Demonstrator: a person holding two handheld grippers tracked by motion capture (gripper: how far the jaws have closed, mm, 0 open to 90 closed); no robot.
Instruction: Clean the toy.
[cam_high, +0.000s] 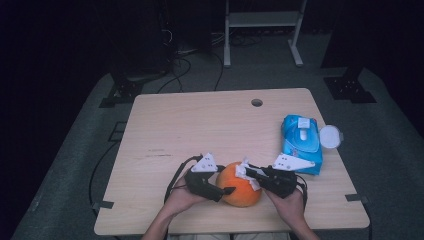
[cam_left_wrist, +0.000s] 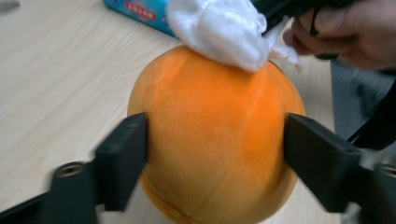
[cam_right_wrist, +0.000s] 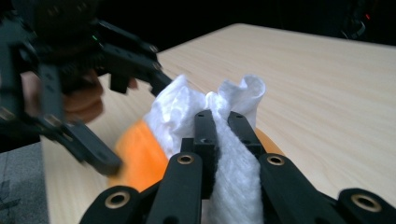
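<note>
- Left gripper view: the plush orange ball (cam_left_wrist: 212, 135), centre frame on the worktop (cam_left_wrist: 56, 79), is being clamped at its sides by the left tongs (cam_left_wrist: 215, 154).
- A white wipe (cam_right_wrist: 219, 140), light and limp, is being pinched by the closed right tongs (cam_right_wrist: 222, 123); the ball is judged soft and yielding.

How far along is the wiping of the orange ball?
Done: a wipe is out of the blue pack and clamped in the right gripper. In hand: the left gripper braces the ball with a finger on each side while the wipe presses on its top. Left: the ball's sides look unwiped; the pack's lid is still open.
</note>
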